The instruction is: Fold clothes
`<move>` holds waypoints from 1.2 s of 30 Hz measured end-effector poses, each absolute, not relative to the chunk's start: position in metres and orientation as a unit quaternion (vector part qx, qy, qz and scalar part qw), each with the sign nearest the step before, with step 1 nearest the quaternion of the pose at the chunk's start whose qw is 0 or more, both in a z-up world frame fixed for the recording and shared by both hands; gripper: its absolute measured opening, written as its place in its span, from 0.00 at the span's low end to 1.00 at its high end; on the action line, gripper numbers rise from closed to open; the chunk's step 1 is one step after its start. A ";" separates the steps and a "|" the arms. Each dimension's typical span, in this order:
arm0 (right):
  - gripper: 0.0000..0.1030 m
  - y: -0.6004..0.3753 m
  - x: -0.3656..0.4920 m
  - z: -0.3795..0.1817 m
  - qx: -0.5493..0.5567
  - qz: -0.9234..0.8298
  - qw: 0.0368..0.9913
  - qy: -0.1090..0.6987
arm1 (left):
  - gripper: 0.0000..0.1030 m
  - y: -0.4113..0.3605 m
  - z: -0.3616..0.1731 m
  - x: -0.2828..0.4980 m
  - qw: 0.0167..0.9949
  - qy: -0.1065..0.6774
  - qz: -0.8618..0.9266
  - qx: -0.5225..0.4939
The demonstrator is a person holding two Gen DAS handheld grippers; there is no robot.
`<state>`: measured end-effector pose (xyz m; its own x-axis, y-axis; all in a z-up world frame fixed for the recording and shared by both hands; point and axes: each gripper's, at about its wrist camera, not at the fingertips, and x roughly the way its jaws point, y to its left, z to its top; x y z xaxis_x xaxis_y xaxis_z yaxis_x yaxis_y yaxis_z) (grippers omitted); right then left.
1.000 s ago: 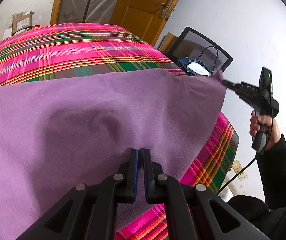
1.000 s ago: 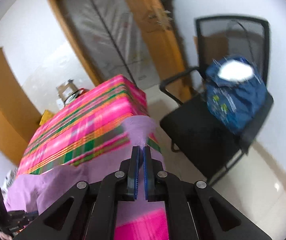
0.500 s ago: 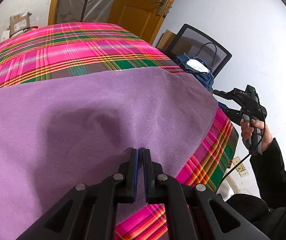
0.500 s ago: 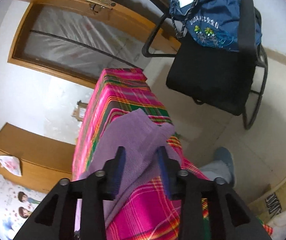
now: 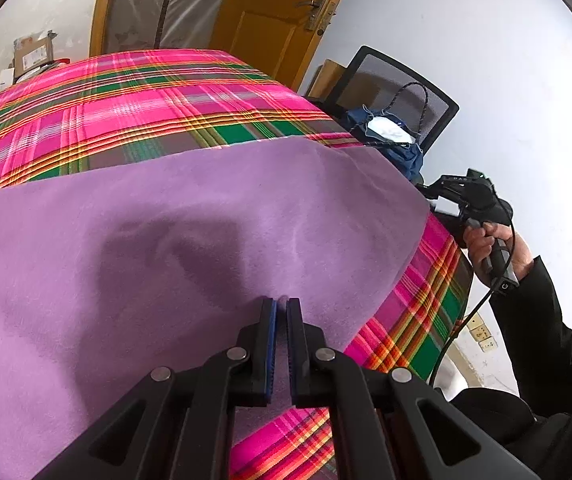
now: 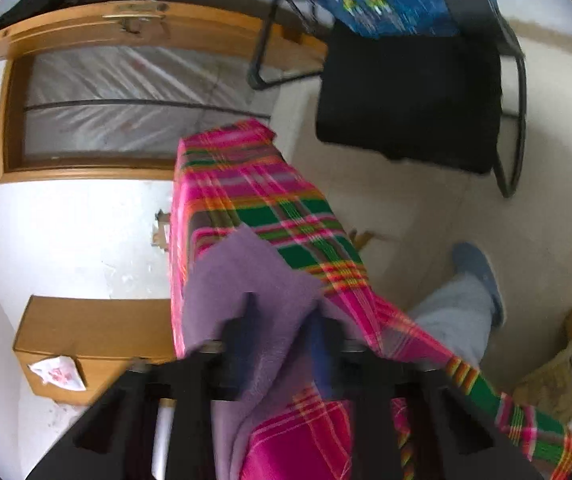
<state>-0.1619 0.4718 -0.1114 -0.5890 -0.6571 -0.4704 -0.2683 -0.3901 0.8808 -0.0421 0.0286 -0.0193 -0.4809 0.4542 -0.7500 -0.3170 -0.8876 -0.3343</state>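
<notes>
A purple cloth (image 5: pixel 206 220) lies spread over the plaid-covered table (image 5: pixel 146 96). My left gripper (image 5: pixel 280 300) is shut on the cloth's near edge, which rises slightly into the tips. In the left wrist view my right gripper (image 5: pixel 431 196) sits at the cloth's right edge, in a person's hand (image 5: pixel 485 240). The blurred right wrist view shows the right gripper (image 6: pixel 284 312) with its jaws still apart and closing. A hanging fold of the purple cloth (image 6: pixel 242 276) lies between them and over the left finger (image 6: pixel 246 320).
A black mesh chair (image 5: pixel 401 92) with a blue bag (image 5: pixel 381 136) stands just past the table's right corner. Behind are a wooden door (image 5: pixel 274 12) and plastic-covered doorway. The person's leg and shoe (image 6: pixel 477 272) stand beside the table; a wooden cabinet (image 6: pixel 94 332) is across.
The right gripper let go of the lifted cloth corner, which dropped flat. It then sank, rolled, and came to the cloth's right edge with jaws apart. The left gripper stayed still.
</notes>
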 end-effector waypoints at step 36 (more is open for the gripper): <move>0.40 0.500 -0.182 -0.101 0.447 -0.749 0.179 -0.456 | 0.03 0.045 -0.020 -0.045 0.245 -0.062 0.848 -0.465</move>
<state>-0.1817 0.5005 -0.1014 -0.5374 -0.6744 -0.5064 -0.1394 -0.5212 0.8420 -0.0449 0.0452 -0.0203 -0.4474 0.4731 -0.7589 -0.3581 -0.8724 -0.3327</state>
